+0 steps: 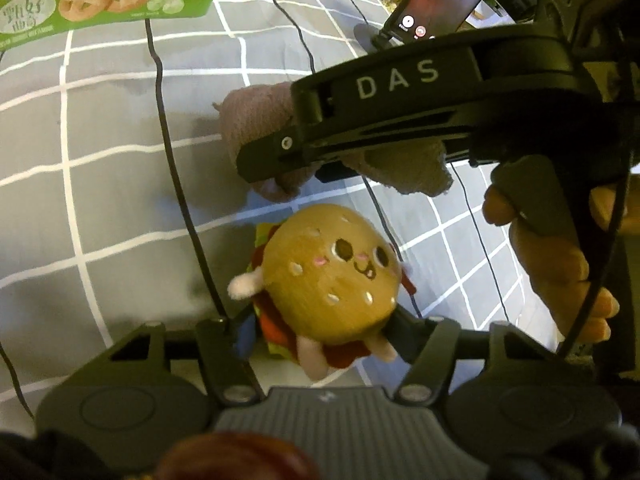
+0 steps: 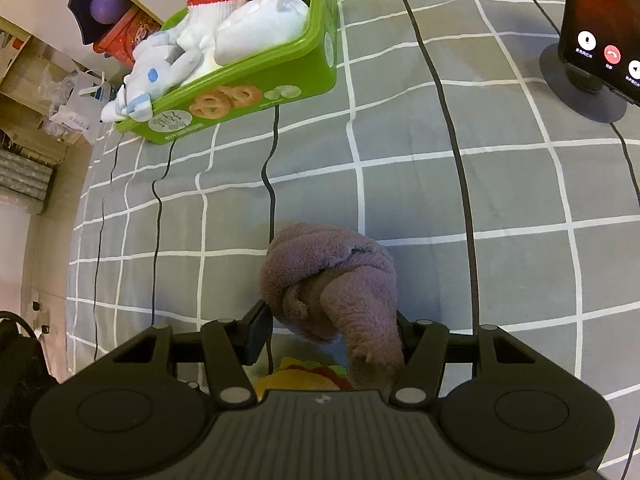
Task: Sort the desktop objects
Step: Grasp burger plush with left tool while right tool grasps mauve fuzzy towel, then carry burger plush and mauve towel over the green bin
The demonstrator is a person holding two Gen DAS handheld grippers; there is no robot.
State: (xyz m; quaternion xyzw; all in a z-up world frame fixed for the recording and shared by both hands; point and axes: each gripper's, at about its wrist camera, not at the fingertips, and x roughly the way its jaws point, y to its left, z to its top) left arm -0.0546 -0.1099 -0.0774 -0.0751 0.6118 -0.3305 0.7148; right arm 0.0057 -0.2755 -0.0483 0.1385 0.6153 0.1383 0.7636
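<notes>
Your right gripper has its fingers clamped on the rolled purple fleece cloth, lifted clear of the grey checked bench cover, probably bound for the green plastic cookie box. Your left gripper pinches the tan plush burger toy, fingers closed on it. Only the right view shows the box's white socks; only the left shows the burger's face.

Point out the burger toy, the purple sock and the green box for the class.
burger toy (image 1: 328, 276), left wrist view, on its tan bun top.
purple sock (image 2: 328, 268), right wrist view, on its rolled middle.
green box (image 2: 256, 80), right wrist view, on its front wall.
</notes>
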